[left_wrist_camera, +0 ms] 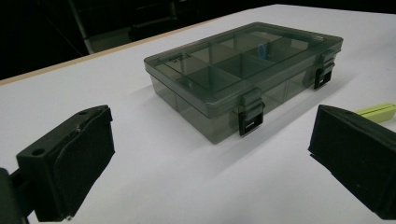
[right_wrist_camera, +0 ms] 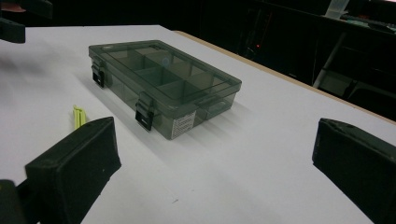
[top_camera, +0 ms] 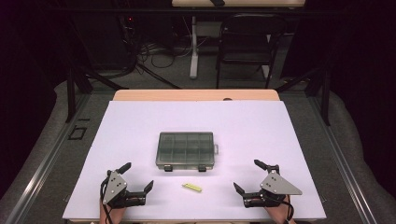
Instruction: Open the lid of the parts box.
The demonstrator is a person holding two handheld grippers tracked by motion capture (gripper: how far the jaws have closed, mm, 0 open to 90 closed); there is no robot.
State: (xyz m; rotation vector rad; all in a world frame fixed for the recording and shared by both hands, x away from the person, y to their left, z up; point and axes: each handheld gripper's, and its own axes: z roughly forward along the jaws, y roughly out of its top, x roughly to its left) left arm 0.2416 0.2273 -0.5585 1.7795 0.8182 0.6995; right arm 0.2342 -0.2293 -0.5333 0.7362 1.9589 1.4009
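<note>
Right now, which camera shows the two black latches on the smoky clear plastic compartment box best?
The left gripper view: both black latches on the smoky clear plastic compartment box face it, close. The right gripper view shows them side-on; the high view, as tiny dark tabs.

I see my left gripper (left_wrist_camera: 210,158) wide open, the closed compartment box (left_wrist_camera: 243,74) beyond, 2 latches facing me.
</note>
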